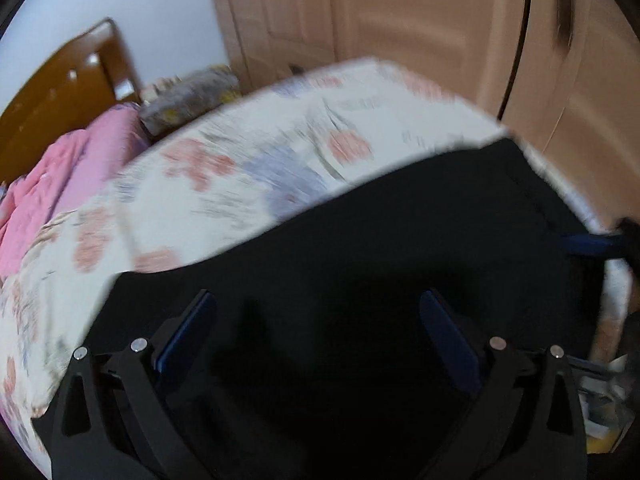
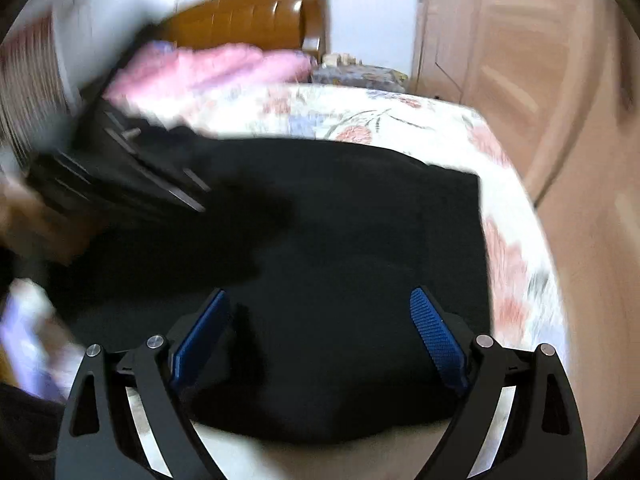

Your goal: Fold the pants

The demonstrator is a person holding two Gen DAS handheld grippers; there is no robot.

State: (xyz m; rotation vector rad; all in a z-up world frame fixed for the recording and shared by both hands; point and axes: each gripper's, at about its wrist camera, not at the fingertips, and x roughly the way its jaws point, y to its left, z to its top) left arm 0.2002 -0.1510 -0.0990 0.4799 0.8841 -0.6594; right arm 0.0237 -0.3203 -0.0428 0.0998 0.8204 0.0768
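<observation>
The bed (image 2: 440, 120), spread with a flowered white cover, fills both views; a wooden headboard (image 2: 248, 16) stands at twelve o'clock in the right wrist view, with pink bedding (image 2: 208, 66) just beneath it and pale wardrobe doors (image 1: 400, 20) off at two o'clock.

On the cover lie the black pants (image 2: 340, 240), a broad dark slab taking up the middle of each view and running to the near edge of the bed. Their far edge looks straight and their outline roughly squared, which suggests at least one fold is already laid, though the cloth is too dark and blurred to count layers.

The left claw (image 1: 320, 320) hangs above the pants with its blue pads well apart and nothing between them. The right claw (image 2: 320, 320) is likewise spread wide and empty over the cloth near the six o'clock edge. In the right wrist view the left tool shows as a blurred black shape at nine o'clock.

The step in hand seems to be a reposition between folds, neither claw holding cloth. The next move probably calls for each claw to settle on an edge or corner, pinch through all layers, and carry it over evenly so the stack stays square.
</observation>
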